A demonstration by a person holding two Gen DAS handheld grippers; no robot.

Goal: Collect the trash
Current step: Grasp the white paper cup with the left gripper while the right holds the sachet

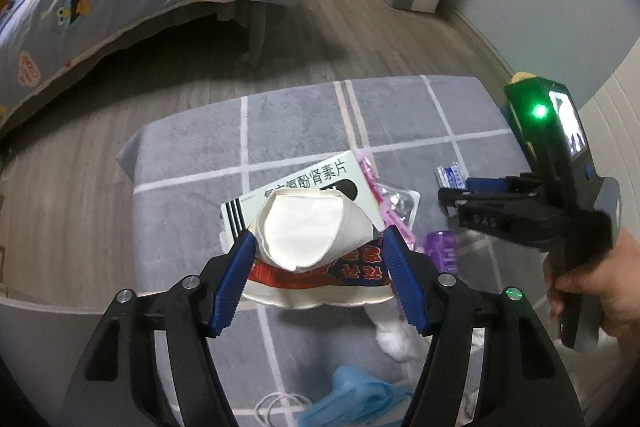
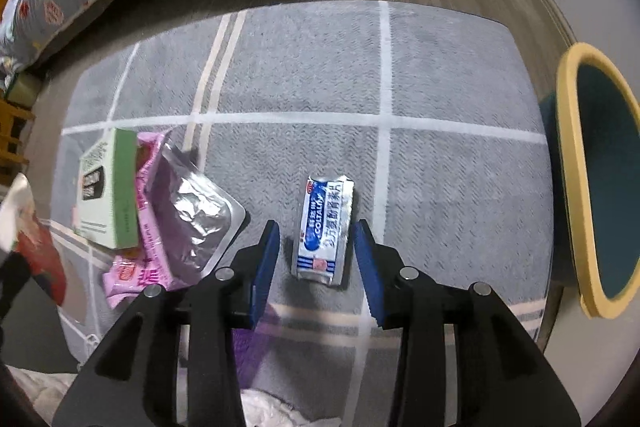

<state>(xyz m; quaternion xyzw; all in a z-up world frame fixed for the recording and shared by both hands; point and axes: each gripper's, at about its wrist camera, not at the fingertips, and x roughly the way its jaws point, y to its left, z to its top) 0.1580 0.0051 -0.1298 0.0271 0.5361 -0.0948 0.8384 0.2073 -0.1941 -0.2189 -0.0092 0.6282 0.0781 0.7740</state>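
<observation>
A: Left wrist view?
B: Left gripper (image 1: 318,261), pads clamped on crushed paper cup (image 1: 308,231), held above grey rug (image 1: 400,119).
A: Right wrist view?
B: Right gripper (image 2: 314,263), jaws parted, straddling silver-blue sachet (image 2: 325,229) on rug; no contact visible.

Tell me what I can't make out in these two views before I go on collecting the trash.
- Left wrist view: the box is half hidden by the paper cup held in the left gripper.
- Left wrist view: the blue mask is cut off by the bottom edge.
- Left wrist view: the right gripper is blurred.
- Right wrist view: the bin runs past the right edge; its inside is dark.
- Right wrist view: the sachet has small, unreadable print.
</observation>
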